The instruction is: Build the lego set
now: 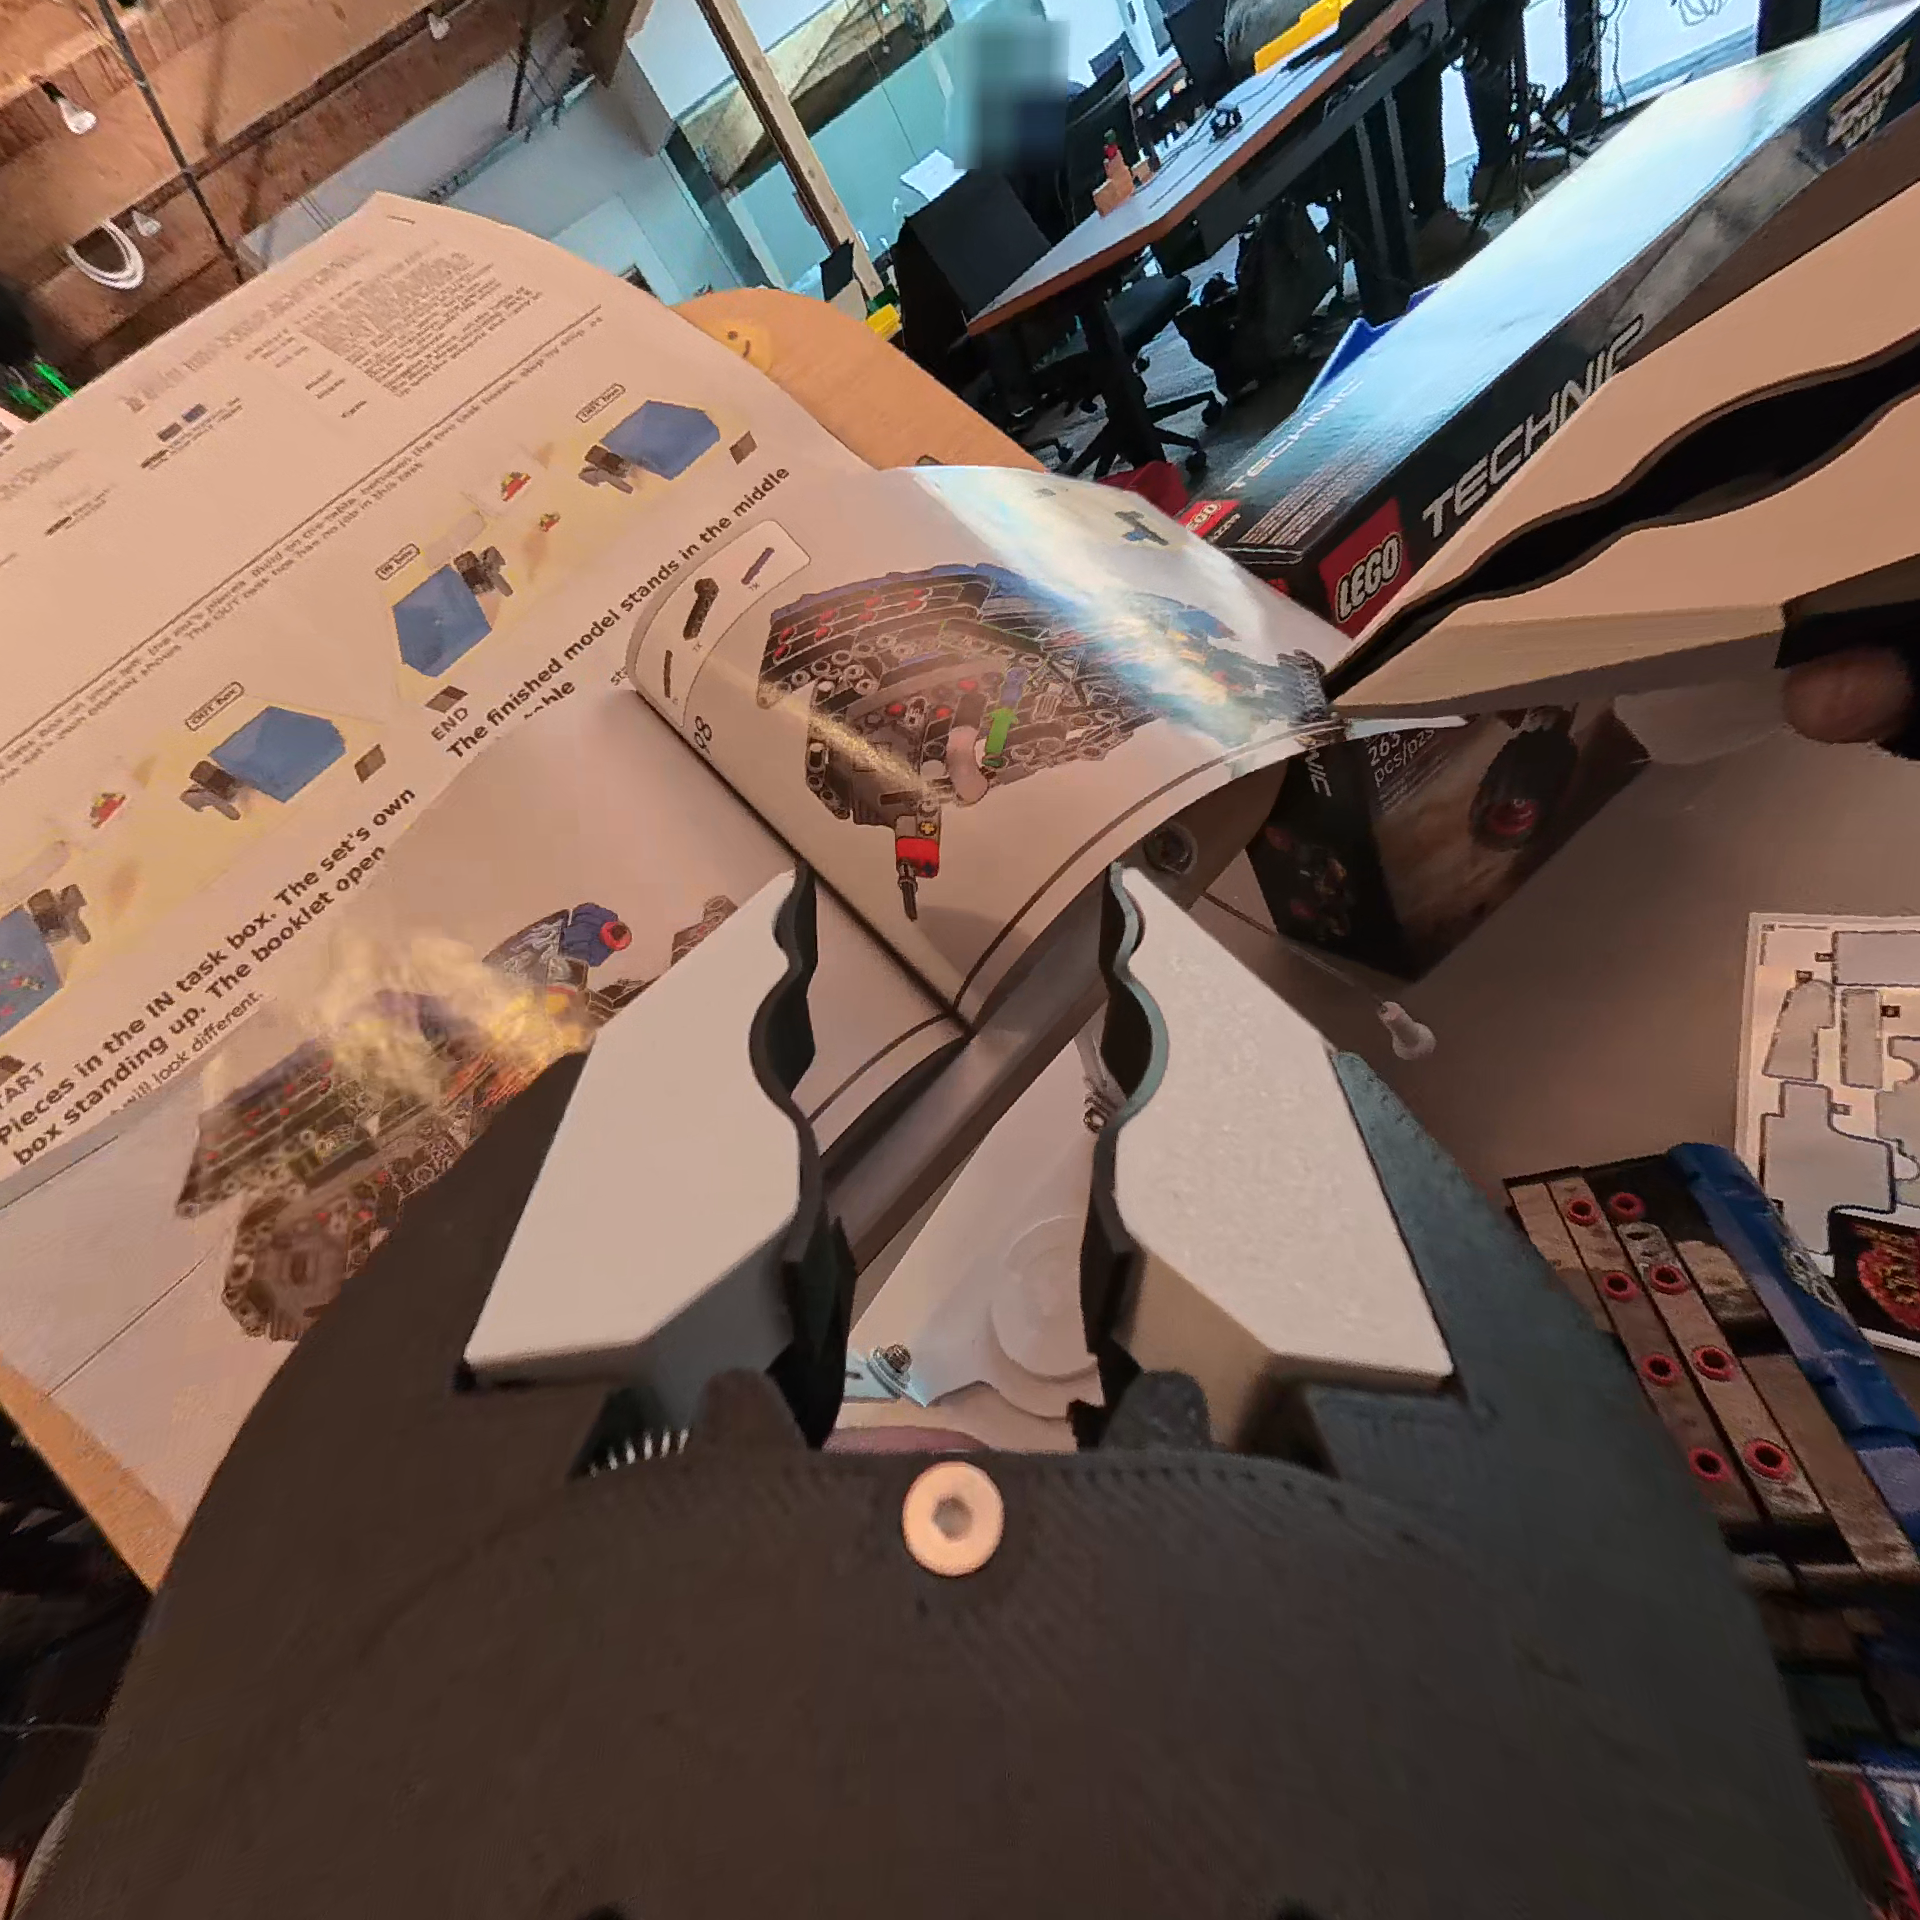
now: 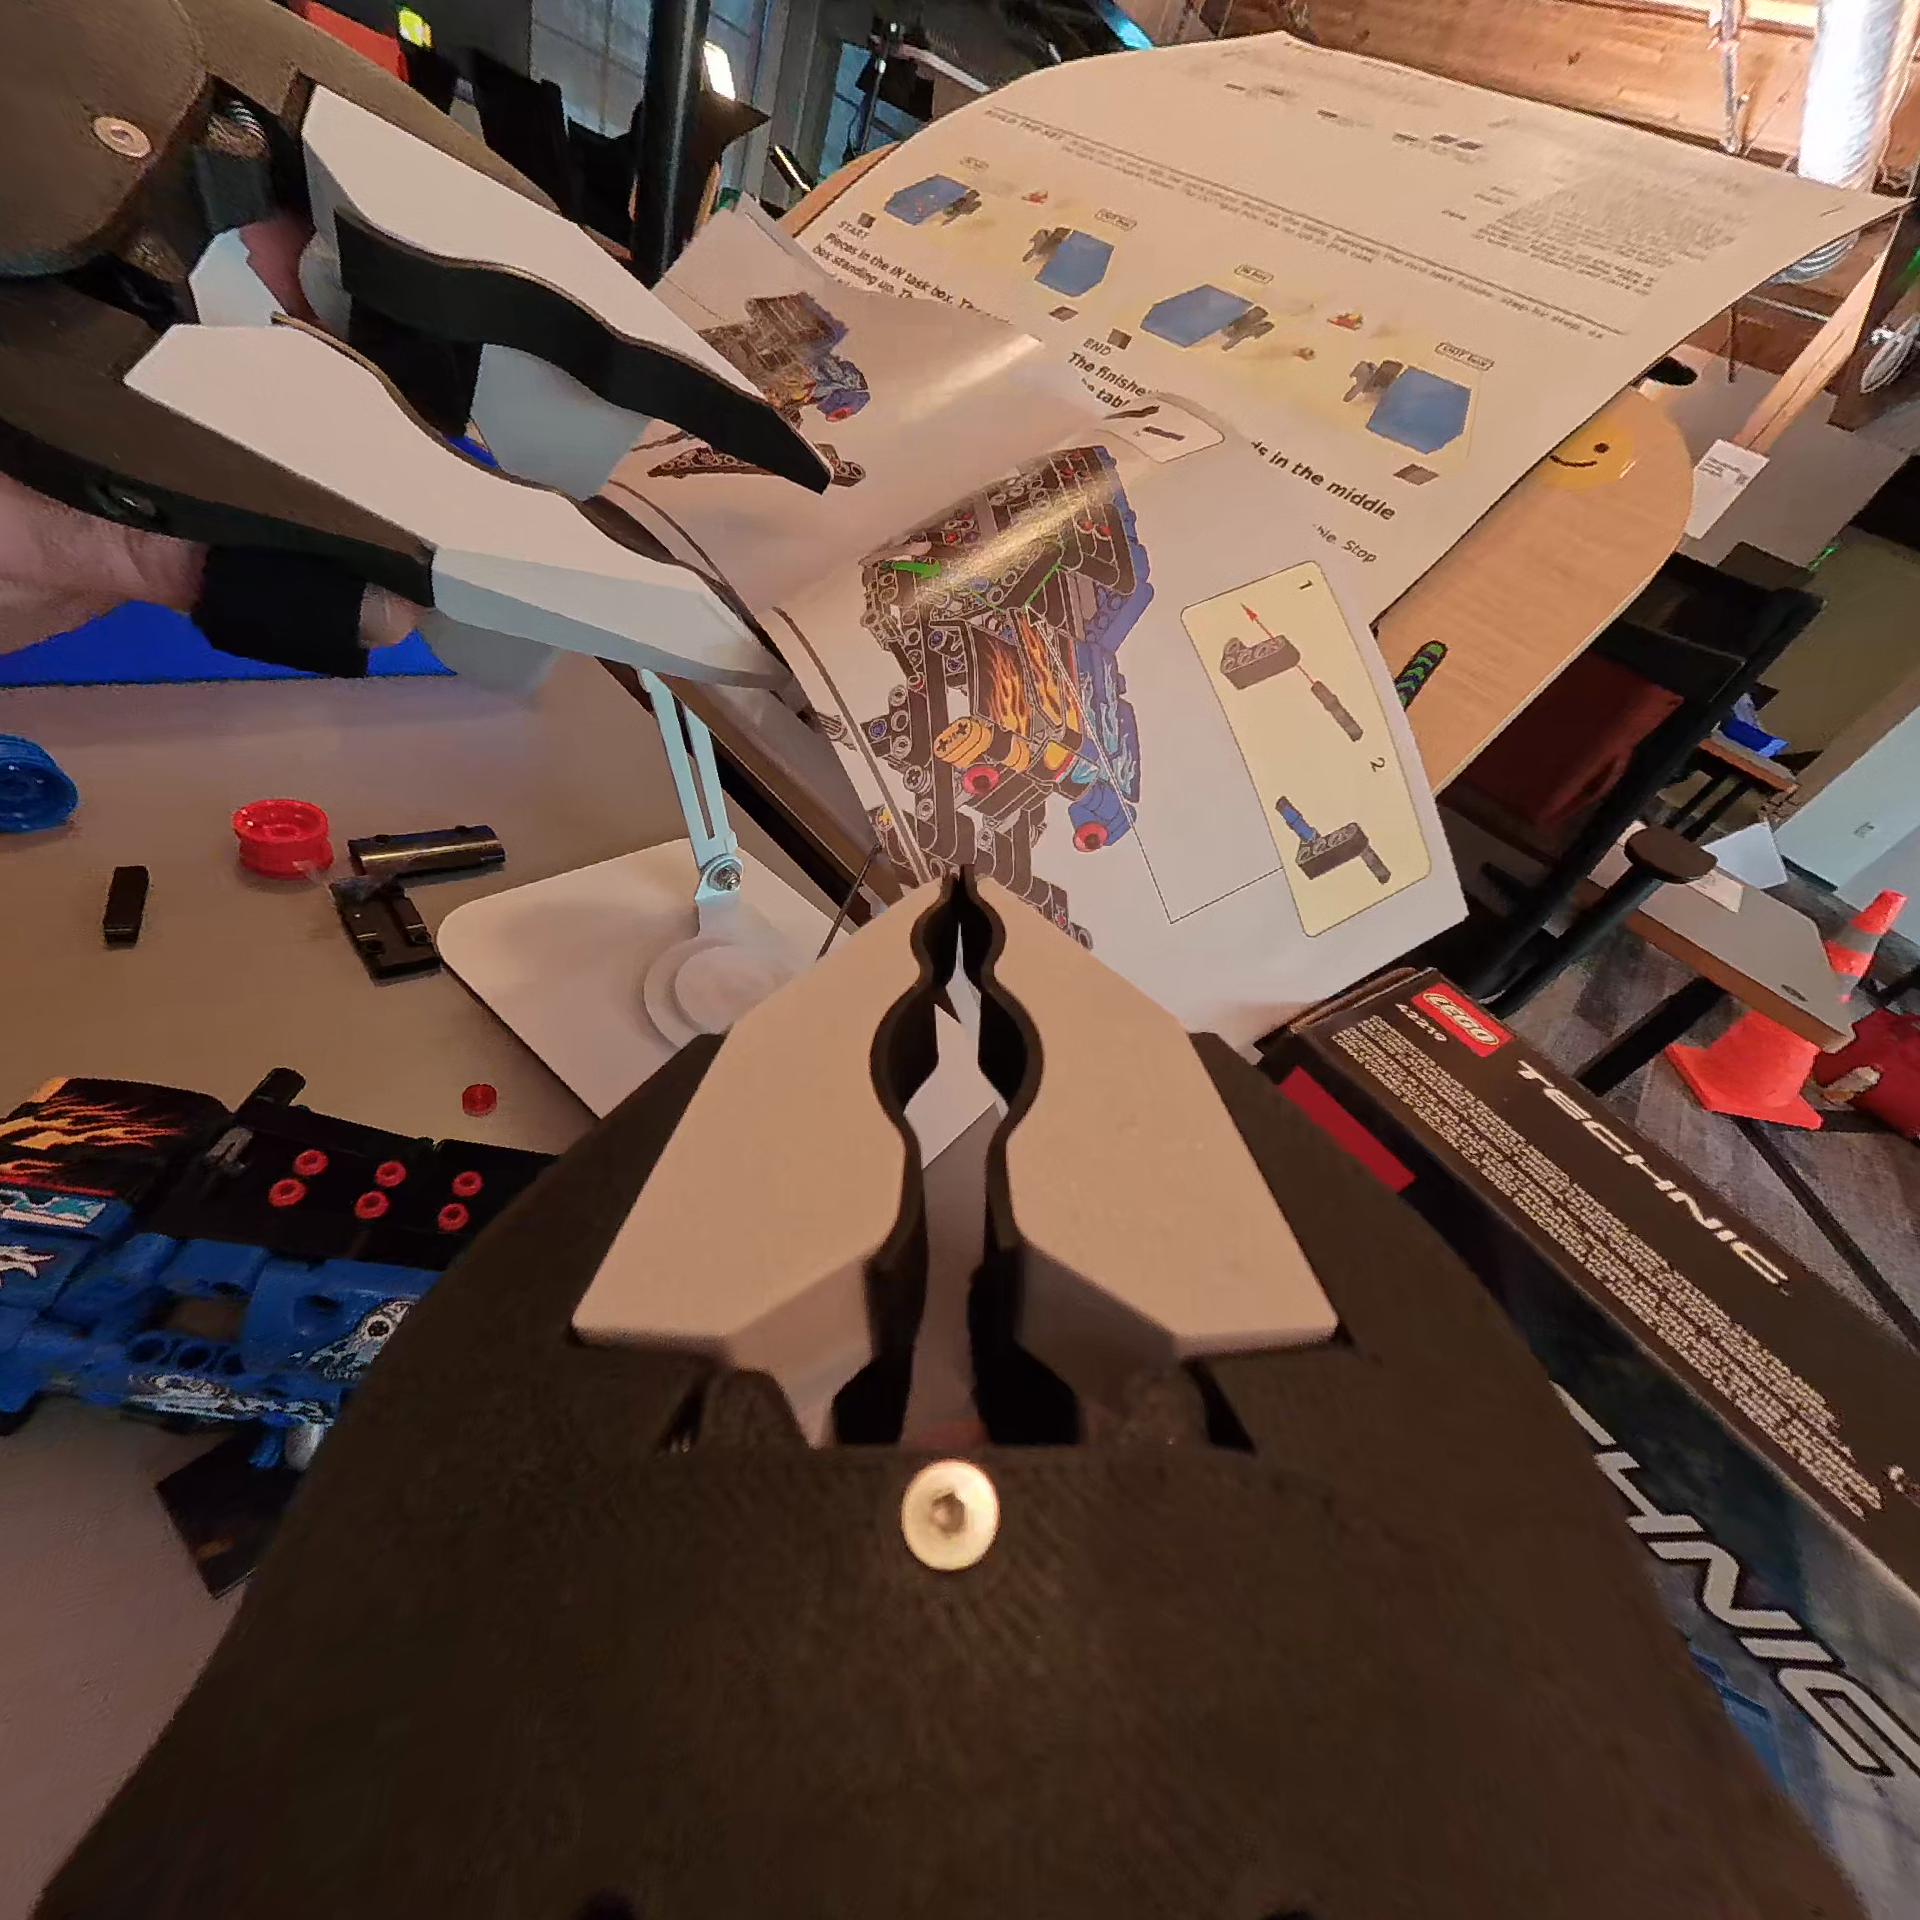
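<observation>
The right gripper point(image 2: 961, 894) has its jaws closed on the lower edge of a page of the instruction booklet point(image 2: 1039, 727), lifting that page into a curve; in the left wrist view the same gripper point(image 1: 1335, 681) comes in from 2 o'clock, pinching the arched page's edge. The left gripper point(image 1: 961, 894) has its jaws open with nothing between them, pointing at the booklet's spine, just above the fold; in the right wrist view it point(image 2: 800, 566) sits at 10 o'clock, its lower finger touching the page's left edge. The booklet leans on a white stand point(image 2: 623, 956) resting on the grey counter point(image 2: 260, 997); behind it, a large printed sheet point(image 2: 1351, 208) slopes away toward 1 o'clock. The partly built blue and black model point(image 2: 208, 1247) with red pins lies on the counter at 8 o'clock in the right wrist view; beyond it lie a red wheel hub point(image 2: 281, 836), a blue wheel hub point(image 2: 31, 779) and loose black pieces point(image 2: 426, 850). The black set box point(image 2: 1662, 1299) lies at 4 o'clock; a sticker sheet point(image 1: 1839, 1091) lies at 3 o'clock in the left wrist view.
</observation>
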